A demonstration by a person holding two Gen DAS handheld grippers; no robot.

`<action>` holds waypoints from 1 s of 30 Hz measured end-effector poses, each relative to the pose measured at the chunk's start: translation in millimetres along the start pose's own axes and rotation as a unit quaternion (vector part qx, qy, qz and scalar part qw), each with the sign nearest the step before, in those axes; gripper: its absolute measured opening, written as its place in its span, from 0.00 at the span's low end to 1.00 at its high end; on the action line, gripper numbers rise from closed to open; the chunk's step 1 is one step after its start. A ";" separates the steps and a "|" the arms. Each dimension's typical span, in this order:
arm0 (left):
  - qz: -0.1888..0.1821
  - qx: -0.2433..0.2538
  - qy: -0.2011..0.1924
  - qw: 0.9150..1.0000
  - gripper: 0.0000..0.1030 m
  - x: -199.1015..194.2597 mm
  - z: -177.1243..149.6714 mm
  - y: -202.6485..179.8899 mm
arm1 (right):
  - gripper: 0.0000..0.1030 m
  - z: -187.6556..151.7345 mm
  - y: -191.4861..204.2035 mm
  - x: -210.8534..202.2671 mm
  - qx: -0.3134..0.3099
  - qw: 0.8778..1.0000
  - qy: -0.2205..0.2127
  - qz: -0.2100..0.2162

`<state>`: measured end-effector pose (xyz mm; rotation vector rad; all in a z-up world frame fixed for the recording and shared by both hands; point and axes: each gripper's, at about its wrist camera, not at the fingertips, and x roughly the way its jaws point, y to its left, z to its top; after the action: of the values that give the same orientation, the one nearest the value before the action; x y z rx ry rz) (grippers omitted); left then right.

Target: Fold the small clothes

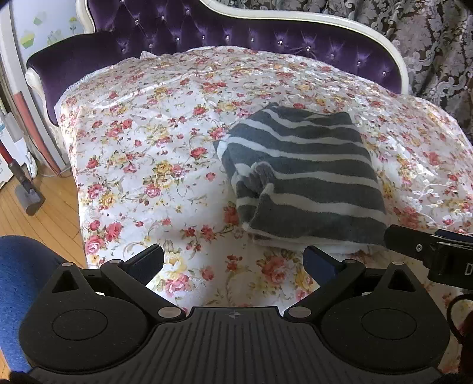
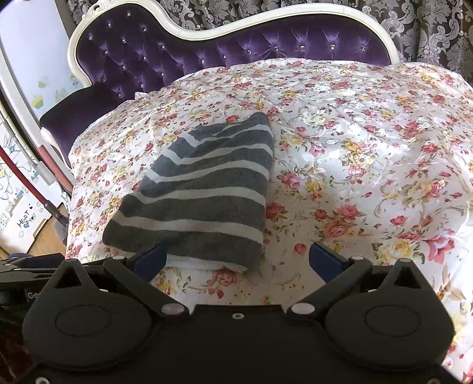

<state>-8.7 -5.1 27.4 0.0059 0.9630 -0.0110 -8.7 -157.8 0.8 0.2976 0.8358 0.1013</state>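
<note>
Floral bedspread (image 1: 142, 165) covers the work surface, a bed or couch with a purple tufted headboard (image 1: 207, 26) along the top of both frames; patterned curtain (image 2: 414, 26) hangs behind it and wooden floor (image 1: 38, 218) shows at lower left of the left view.

Left tongs (image 1: 233, 263): jaws spread wide, nothing between them, held above bare bedspread at bottom centre of the frame, clear of the cloth. Judged to be in a standby position.

Right tongs (image 2: 236, 260): jaws likewise spread wide, gripping nothing. The left-hand pad (image 2: 150, 260) sits at the near hem of the garment, touching or just over it; contact cannot be confirmed. The right-hand pad stands over bare bedspread. In the left view this tool enters at the right edge, level with the garment's near corner.

Striped garment (image 2: 204, 195), grey with white bands, lies centre-left in the right view as a compact rectangle several layers thick. A loose bunched part shows along its left side in the left view (image 1: 257, 180). Judgement: folding is largely done; the right tool's placement suits either a release or a final tidy of the near edge.
</note>
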 end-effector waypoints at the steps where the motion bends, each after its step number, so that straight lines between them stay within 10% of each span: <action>1: 0.000 0.000 0.001 1.000 0.99 0.8 -0.2 -0.1 | 0.99 0.1 0.4 0.6 0.000 1.000 0.001 0.000; 30: 0.008 -0.006 0.010 1.000 0.99 5.0 1.8 6.5 | 0.99 -2.8 2.5 10.1 0.004 1.000 0.025 0.004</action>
<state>-4.3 1.3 24.3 0.0018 0.9826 0.0101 -4.0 -152.8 -7.4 0.3067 0.8838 0.1141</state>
